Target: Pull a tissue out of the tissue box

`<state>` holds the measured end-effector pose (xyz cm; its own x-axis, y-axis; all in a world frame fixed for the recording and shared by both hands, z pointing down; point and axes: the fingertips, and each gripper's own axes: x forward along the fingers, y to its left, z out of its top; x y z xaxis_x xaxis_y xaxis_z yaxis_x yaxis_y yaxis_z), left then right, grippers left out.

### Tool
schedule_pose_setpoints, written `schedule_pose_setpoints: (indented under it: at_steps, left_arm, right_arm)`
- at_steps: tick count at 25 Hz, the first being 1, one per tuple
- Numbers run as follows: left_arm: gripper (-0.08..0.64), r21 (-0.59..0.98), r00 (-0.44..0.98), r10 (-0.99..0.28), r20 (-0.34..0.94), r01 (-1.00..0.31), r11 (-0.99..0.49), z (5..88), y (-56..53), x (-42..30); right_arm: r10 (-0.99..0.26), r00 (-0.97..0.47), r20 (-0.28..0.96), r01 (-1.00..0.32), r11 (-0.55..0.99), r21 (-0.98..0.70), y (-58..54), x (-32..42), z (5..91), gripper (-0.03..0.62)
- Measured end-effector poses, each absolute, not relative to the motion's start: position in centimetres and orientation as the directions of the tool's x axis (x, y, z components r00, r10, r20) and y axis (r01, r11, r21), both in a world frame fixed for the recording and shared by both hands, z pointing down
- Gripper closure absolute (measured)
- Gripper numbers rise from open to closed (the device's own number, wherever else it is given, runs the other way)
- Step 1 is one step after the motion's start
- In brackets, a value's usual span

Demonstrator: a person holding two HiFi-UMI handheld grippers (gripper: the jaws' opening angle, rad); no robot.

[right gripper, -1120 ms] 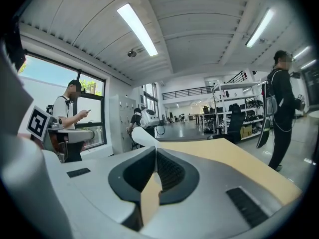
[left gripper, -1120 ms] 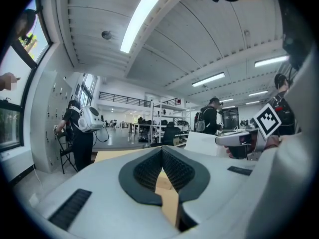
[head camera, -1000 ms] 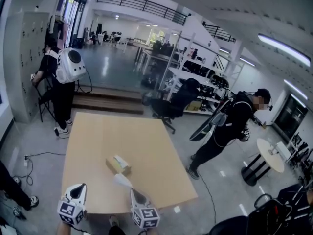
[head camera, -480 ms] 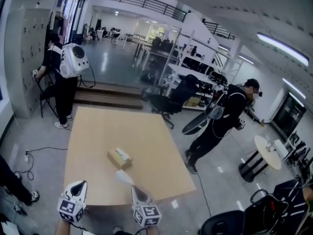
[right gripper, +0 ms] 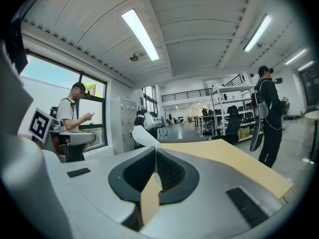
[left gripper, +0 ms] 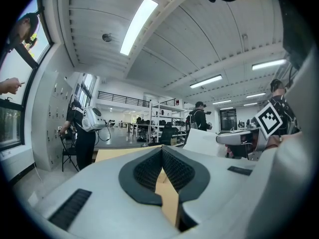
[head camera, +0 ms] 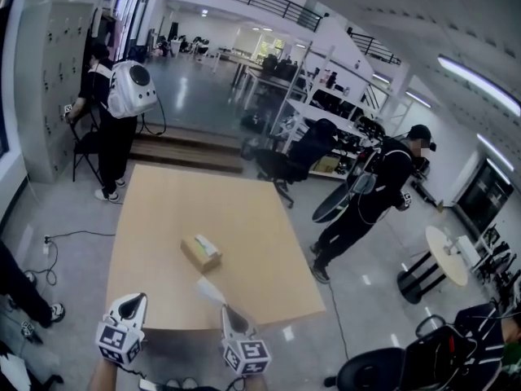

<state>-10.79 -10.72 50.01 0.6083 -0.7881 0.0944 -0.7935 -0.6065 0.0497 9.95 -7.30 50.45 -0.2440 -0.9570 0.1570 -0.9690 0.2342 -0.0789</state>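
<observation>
A tan tissue box (head camera: 201, 252) lies on the wooden table (head camera: 252, 218), a little in from the near edge. My right gripper (head camera: 227, 309) hovers at that edge, shut on a white tissue (head camera: 210, 290) that hangs free of the box. In the right gripper view the tissue (right gripper: 145, 136) sticks up from the closed jaws of the right gripper (right gripper: 155, 151). My left gripper (head camera: 134, 300) is level with it on the left, jaws together and holding nothing. From the left gripper view, past the left gripper (left gripper: 162, 151), the tissue (left gripper: 204, 143) shows to the right.
A person with a white backpack (head camera: 122, 96) stands by grey lockers at the far left. Another person in black (head camera: 383, 190) stands right of the table near an office chair (head camera: 297, 161). A small round table (head camera: 448, 255) is at the right. A cable (head camera: 65, 236) runs across the floor.
Both grippers have drawn back a little toward me, and the tissue in the right one is now farther from the box. The person in black has stepped closer to the table.
</observation>
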Motion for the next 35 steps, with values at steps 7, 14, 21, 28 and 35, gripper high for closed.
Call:
schedule_pose_setpoints:
  at_steps: [7,14,21,28,35]
  left_arm:
    - [0.552,0.046,0.596,-0.797,0.096,-0.803,-0.594,50.4,-9.7,-10.7]
    - [0.552,0.043,0.581,-0.809,0.089,-0.813,-0.580,50.0,-9.0,-10.3]
    - [0.552,0.051,0.590,-0.801,0.105,-0.807,-0.588,50.4,-8.2,-9.9]
    - [0.552,0.042,0.582,-0.809,0.080,-0.813,-0.581,50.7,-7.8,-10.4]
    - [0.552,0.044,0.591,-0.801,0.093,-0.807,-0.589,50.5,-7.8,-10.0]
  right_arm:
    - [-0.952,-0.263,0.158,-0.964,0.252,-0.085,-6.5,10.1,50.7,0.580]
    - [-0.947,-0.279,0.160,-0.960,0.270,-0.074,-6.1,10.2,50.7,0.580]
    - [-0.947,-0.279,0.159,-0.960,0.271,-0.072,-5.6,10.4,51.0,0.580]
    - [-0.949,-0.276,0.152,-0.961,0.267,-0.073,-4.8,10.3,50.9,0.580]
    - [-0.950,-0.276,0.146,-0.961,0.268,-0.074,-5.0,10.4,51.1,0.580]
